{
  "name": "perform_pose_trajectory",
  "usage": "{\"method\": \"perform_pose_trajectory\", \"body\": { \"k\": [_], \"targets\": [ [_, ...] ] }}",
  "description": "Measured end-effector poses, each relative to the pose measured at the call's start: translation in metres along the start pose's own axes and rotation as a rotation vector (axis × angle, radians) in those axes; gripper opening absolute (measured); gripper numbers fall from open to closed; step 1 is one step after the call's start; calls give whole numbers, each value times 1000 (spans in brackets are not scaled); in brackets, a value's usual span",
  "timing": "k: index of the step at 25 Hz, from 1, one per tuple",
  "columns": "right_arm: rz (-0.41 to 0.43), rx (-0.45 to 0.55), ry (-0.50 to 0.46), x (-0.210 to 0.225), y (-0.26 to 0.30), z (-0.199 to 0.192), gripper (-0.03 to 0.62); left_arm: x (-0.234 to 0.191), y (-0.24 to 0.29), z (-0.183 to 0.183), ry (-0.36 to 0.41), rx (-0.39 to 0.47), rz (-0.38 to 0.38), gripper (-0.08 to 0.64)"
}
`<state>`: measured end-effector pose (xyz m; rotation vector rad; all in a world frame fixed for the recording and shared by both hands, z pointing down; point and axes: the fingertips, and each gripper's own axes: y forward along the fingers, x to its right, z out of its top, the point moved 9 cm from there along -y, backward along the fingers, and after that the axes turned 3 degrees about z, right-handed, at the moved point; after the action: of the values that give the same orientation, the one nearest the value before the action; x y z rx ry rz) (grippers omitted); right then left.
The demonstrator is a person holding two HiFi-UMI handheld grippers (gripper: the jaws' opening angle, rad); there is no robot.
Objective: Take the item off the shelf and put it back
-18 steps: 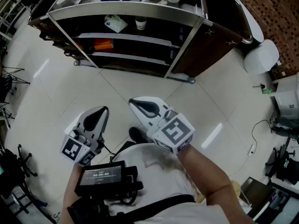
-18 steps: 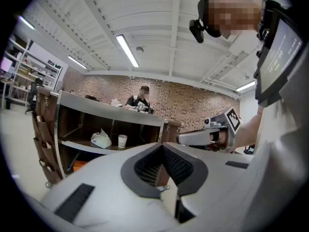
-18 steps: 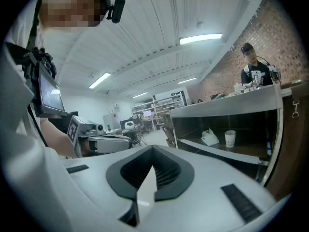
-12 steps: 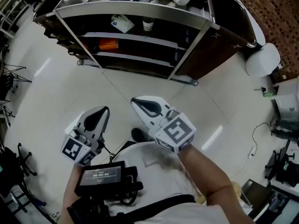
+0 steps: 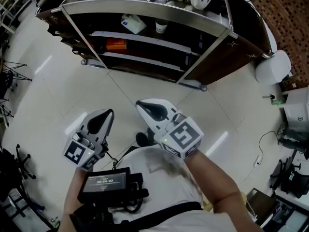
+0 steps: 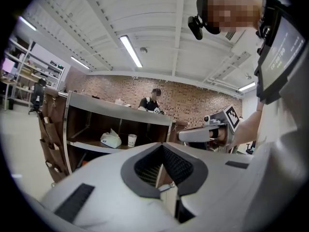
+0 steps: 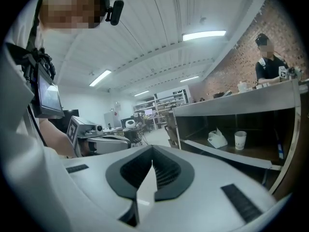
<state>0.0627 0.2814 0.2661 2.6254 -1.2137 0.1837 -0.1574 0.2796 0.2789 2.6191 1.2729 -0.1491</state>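
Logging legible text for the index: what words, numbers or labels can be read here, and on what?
No text reads clearly.
Chest screen: a row of digits, too blurred to read.
White packet, orange box: print too small.
Marker cubes: square patterns, no words.

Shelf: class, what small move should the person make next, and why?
Probably step closer to the shelf: the left gripper and right gripper are shut, empty and well short of it, and the paper cup sits inside.
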Motion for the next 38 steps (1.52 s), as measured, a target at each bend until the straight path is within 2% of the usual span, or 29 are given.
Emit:
{"method": "perform_pose_trajectory", "body": {
  "k": [8, 15, 18, 26, 31, 38],
  "targets": [
    [13, -8, 30, 49, 29, -7, 11, -24, 40, 1, -19, -30, -19, 0],
    [-13, -25, 63, 121, 63, -7, 12, -62, 108, 9, 1, -57, -62, 0],
    [-22, -20, 83, 151, 69, -8, 12, -76, 139, 17, 29, -59, -66, 0],
    [-43, -41, 102, 222, 86, -9, 12, -102, 206, 27, 40, -65, -55, 0],
    [-118, -69, 110, 250, 88, -16, 14, -107, 225, 31, 36, -64, -71, 0],
    [-200, -73, 116, 262, 92, -12, 26, -126, 241, 31, 21, -77, -119, 0]
  ]
}}
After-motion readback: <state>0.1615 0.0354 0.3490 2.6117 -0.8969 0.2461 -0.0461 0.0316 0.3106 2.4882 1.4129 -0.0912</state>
